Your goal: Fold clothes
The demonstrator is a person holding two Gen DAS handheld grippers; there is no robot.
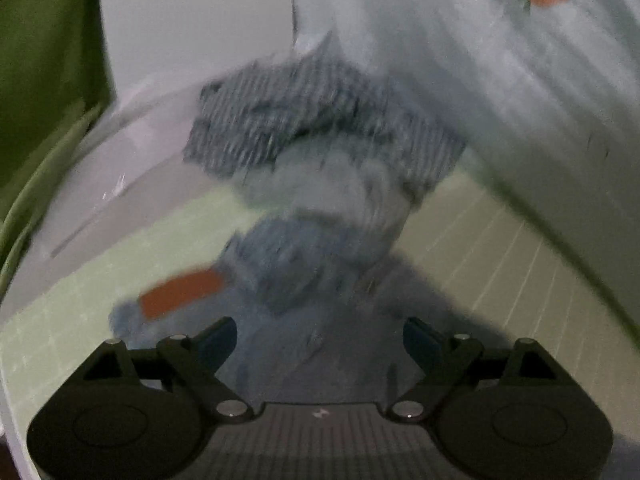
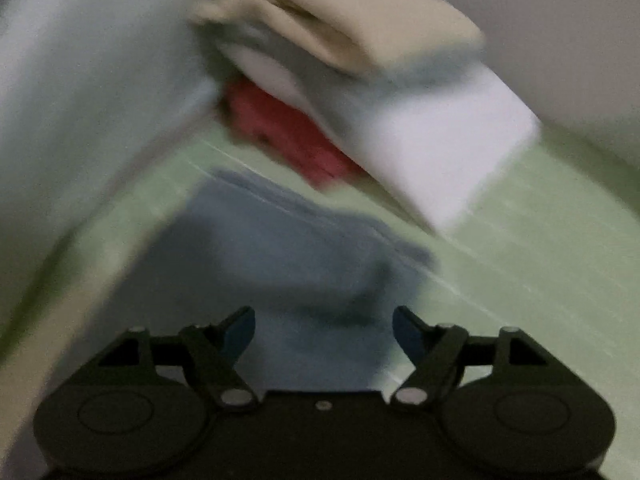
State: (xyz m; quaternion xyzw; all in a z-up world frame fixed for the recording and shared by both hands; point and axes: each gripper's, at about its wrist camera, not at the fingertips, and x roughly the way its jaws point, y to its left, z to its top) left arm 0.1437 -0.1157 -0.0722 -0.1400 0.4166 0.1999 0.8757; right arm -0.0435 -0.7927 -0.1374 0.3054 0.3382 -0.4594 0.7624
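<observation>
Both views are blurred by motion. In the left wrist view a crumpled heap of grey-blue clothes [image 1: 320, 184], with a striped piece on top and an orange patch [image 1: 180, 292] at its near left, lies on a pale green gridded mat [image 1: 500, 248]. My left gripper [image 1: 320, 340] is open and empty just before the heap. In the right wrist view a flat blue garment [image 2: 288, 248] lies on the green mat [image 2: 520, 280]. My right gripper [image 2: 324, 332] is open and empty over its near edge.
Behind the blue garment sits a stack of folded clothes: beige [image 2: 340, 28], white [image 2: 440, 140] and red [image 2: 288, 132]. A white cloth-covered wall [image 1: 520, 80] rises on the right of the left wrist view, and a green cloth [image 1: 44, 60] hangs at far left.
</observation>
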